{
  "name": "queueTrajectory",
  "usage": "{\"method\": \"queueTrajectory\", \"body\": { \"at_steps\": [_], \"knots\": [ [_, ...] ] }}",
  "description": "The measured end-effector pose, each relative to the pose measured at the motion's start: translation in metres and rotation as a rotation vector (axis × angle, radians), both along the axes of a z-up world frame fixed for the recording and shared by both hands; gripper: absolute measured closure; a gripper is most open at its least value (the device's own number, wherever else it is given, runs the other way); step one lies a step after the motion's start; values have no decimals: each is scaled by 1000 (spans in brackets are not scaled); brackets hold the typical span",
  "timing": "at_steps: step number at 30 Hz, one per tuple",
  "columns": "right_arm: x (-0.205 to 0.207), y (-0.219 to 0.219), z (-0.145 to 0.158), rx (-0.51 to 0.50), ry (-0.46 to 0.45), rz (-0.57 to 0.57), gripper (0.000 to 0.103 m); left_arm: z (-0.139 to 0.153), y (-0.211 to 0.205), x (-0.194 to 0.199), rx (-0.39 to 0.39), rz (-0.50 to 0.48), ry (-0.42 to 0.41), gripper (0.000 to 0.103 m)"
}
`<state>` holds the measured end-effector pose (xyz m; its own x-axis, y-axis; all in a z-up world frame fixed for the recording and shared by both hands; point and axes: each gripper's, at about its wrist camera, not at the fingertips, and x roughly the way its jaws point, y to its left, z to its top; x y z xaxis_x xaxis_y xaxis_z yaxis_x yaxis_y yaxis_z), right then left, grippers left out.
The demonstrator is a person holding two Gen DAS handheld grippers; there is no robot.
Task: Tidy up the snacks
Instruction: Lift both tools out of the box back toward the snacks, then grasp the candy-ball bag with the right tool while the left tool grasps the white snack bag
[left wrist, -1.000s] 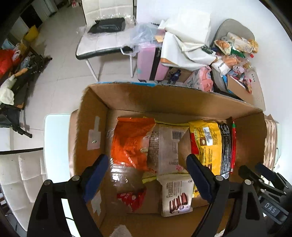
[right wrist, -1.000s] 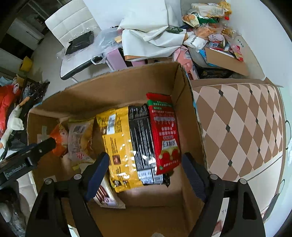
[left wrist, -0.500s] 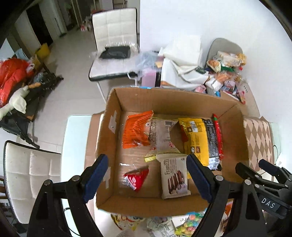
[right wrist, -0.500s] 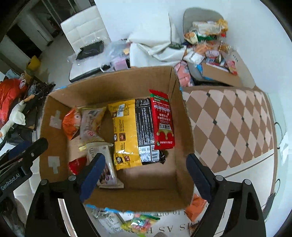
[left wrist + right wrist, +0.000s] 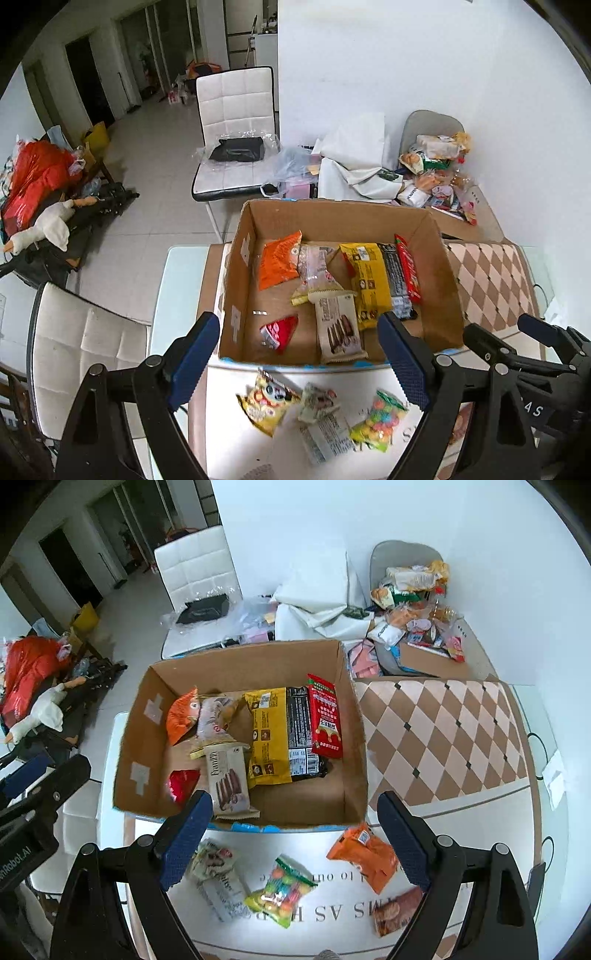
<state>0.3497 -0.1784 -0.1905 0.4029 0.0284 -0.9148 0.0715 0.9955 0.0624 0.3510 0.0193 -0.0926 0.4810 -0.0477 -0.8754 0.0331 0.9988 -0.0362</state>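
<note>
An open cardboard box [image 5: 448, 273] [image 5: 356, 738] stands on the table and holds several snack packs: an orange bag [image 5: 279, 258], a yellow-black pack [image 5: 280, 734], a red pack [image 5: 325, 716], a wafer pack [image 5: 338, 328] and a small red packet [image 5: 183, 784]. In front of the box lie loose snacks: a yellow bag [image 5: 267, 400], a colourful candy bag [image 5: 282, 890], an orange bag [image 5: 365, 854], a white wrapper [image 5: 218, 878] and a brown pack [image 5: 397, 910]. My left gripper [image 5: 299, 360] and right gripper [image 5: 295, 838] are both open and empty, raised above the loose snacks.
A checkered mat [image 5: 443, 738] lies right of the box. White chairs [image 5: 236, 122] [image 5: 85, 350] stand behind and left of the table. A pile of snacks and bags [image 5: 413, 605] sits on a grey chair by the wall. The other gripper's body shows at the right [image 5: 535, 369].
Both grippers have pulled back and up away from the box. The whole box and the loose snacks in front of it have come into view.
</note>
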Motion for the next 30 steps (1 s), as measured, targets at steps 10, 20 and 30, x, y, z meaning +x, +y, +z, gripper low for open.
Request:
{"method": "queueTrajectory", "body": {
  "at_steps": [10,20,30],
  "knots": [
    [-56,-1,23,78,-3,5,8,17,8,-50,-27,31,-2,16],
    [-70,-24,-107,218,299,-157,8,-125,27,-70,-99,156,397,16],
    [-66,-14,-234,313,546,-275,18,-219,26,-75,-167,244,625,16]
  ]
}}
